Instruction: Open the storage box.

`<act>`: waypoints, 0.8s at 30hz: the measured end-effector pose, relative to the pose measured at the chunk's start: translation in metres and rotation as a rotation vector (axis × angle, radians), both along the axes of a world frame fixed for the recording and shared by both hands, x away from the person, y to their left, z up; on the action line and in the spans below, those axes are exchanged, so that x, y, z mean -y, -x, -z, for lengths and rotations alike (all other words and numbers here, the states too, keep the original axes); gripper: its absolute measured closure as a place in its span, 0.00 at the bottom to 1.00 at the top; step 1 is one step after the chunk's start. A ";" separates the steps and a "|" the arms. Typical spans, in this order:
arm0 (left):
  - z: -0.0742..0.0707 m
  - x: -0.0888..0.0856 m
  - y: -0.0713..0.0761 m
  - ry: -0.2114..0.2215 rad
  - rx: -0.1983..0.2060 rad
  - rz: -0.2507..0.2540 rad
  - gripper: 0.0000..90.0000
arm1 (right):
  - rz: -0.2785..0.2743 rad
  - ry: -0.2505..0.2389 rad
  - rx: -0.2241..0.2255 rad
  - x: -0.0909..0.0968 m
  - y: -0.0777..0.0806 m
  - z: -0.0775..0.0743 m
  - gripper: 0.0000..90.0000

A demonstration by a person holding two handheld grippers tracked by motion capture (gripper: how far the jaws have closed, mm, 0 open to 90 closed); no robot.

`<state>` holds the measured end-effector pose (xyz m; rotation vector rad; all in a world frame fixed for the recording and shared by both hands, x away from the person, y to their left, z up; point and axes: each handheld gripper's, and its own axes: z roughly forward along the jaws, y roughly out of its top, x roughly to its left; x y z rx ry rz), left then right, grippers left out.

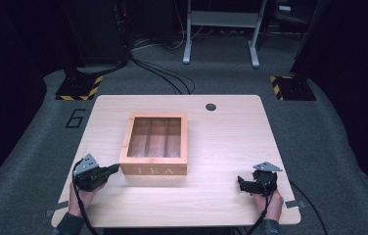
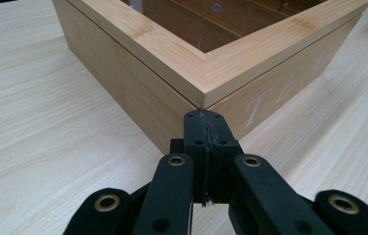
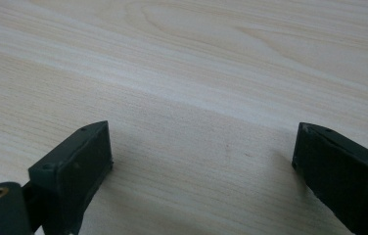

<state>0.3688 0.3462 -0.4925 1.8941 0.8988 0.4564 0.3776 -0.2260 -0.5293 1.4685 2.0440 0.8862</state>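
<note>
My left gripper (image 2: pixel 205 122) has its jaws pressed together on nothing, tips just at the near left corner of the tea box (image 1: pixel 154 144). The box is pale wood with a glass-windowed lid, "TEA" on its front, standing mid-table. My right gripper (image 1: pixel 253 182) rests wide open and empty near the table's (image 1: pixel 231 137) right edge, with bare tabletop between it and the box.

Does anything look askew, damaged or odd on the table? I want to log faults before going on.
Nothing stands out. The tea box sits flat and square on the table, lid down, corners intact. The left gripper, jaws shut with nothing between them, points at the box's near left corner. The right gripper is open over bare wood.
</note>
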 end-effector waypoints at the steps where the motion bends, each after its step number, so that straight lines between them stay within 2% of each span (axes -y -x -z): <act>1: 0.000 0.000 0.000 0.001 0.002 -0.002 0.99 | 0.000 0.000 0.000 0.000 0.000 0.000 0.08; 10: -0.003 0.000 -0.003 -0.018 -0.015 0.000 1.00 | 0.000 0.000 0.000 0.000 0.000 0.000 0.08; 13: -0.001 0.001 -0.005 -0.006 -0.006 -0.008 1.00 | 0.000 0.000 0.000 0.000 0.000 0.000 0.08; 14: -0.002 0.000 -0.005 -0.003 -0.018 0.001 1.00 | 0.000 0.000 0.000 0.000 0.000 0.000 0.08; 24: 0.000 -0.003 -0.007 0.036 -0.020 0.007 1.00 | 0.000 0.000 0.000 0.000 0.000 0.000 0.08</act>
